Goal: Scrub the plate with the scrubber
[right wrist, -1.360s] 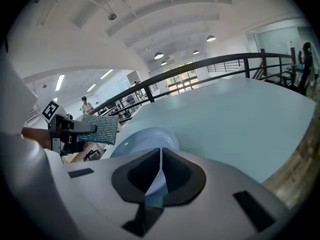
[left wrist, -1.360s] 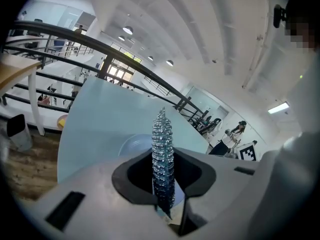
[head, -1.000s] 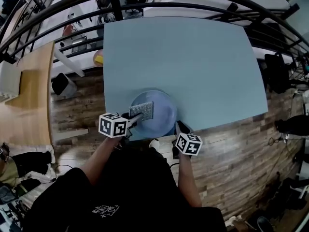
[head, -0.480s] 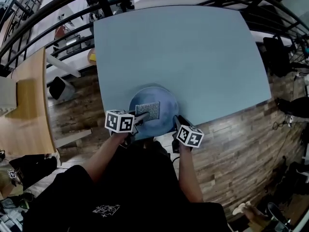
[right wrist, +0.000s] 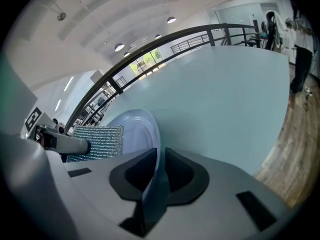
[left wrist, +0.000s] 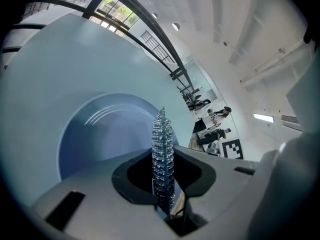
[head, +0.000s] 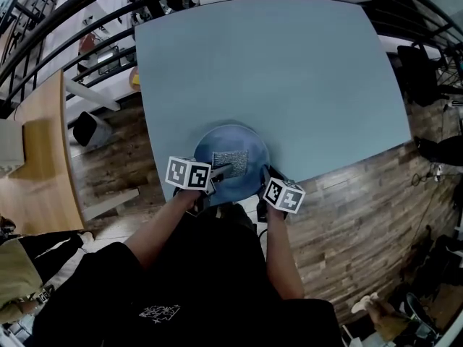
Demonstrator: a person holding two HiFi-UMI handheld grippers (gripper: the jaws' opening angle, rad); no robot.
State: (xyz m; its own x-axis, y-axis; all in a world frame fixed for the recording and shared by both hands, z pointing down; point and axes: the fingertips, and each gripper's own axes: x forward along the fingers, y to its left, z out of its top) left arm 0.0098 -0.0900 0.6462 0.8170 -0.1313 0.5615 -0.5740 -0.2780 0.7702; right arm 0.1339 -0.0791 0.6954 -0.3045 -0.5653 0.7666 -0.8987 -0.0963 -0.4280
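Observation:
A round blue plate [head: 249, 144] lies at the near edge of the pale blue table [head: 275, 63]. My left gripper [head: 217, 173] is shut on a flat silvery mesh scrubber [head: 231, 159], which rests over the plate's middle. In the left gripper view the scrubber [left wrist: 162, 154] stands edge-on between the jaws, with the plate [left wrist: 105, 134] behind it. My right gripper [head: 265, 176] is shut on the plate's near right rim. In the right gripper view the plate rim [right wrist: 154, 184] runs between the jaws, and the scrubber [right wrist: 97, 140] shows at the left.
The table's near edge runs just under the plate, with wooden floor [head: 347, 194] beyond it. A dark railing [head: 87, 20] curves round the far side. A wooden bench [head: 36, 165] stands at the left. The rest of the tabletop holds nothing.
The scrubber has slid rightwards across the plate, from its left part to its middle. The right gripper has stayed at the plate's rim. The head view has shifted a little.

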